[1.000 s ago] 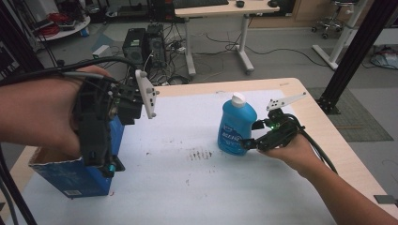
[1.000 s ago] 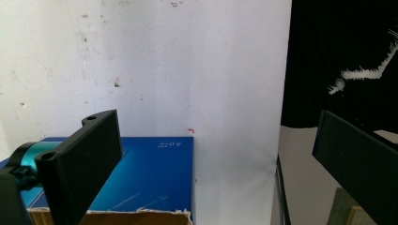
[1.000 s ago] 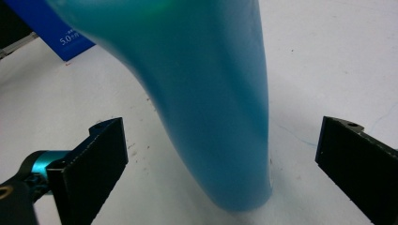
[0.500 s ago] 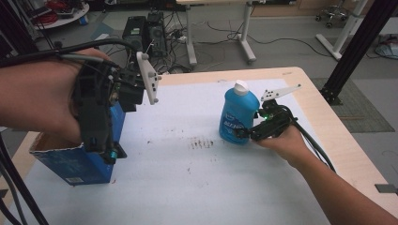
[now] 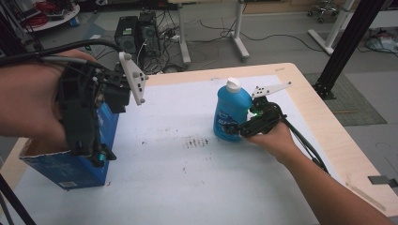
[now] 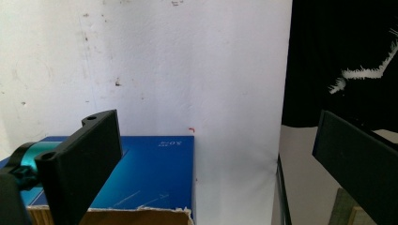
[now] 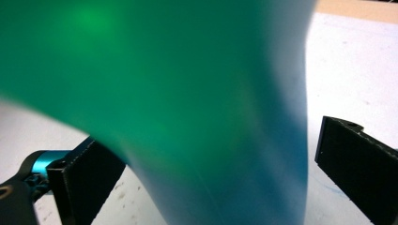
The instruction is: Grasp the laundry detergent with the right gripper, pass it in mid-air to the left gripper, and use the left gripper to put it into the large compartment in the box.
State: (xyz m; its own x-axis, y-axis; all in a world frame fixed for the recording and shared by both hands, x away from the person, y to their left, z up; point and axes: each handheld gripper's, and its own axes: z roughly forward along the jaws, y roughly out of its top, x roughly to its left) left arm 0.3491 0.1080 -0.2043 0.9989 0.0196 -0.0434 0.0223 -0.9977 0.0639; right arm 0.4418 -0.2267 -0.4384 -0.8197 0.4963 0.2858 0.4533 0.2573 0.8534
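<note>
Blue plastic bottle, white cap, upright on the white sheet covering the tabletop, right of centre. A label is carried on its front; the print is too small to be read. In the right gripper view the bottle is seen blurred and tinted green, close between the two jaws.

Right hand-held gripper: held level at the bottle's lower half, jaws spread to either side of the body. In the right gripper view a gap is seen between the bottle and the right-hand jaw, so the bottle is bracketed rather than clamped.

Blue cardboard box, open-topped with a torn brown edge, placed at the left edge of the sheet. White lettering is printed on its face; it cannot be made out.

Left hand-held gripper: held over the box, pointing downward, jaws wide apart and empty in the left gripper view.

Dark smudges are noted on the sheet between box and bottle.

Beyond the tabletop: computer towers, loose cables, desk legs, a black frame post.
</note>
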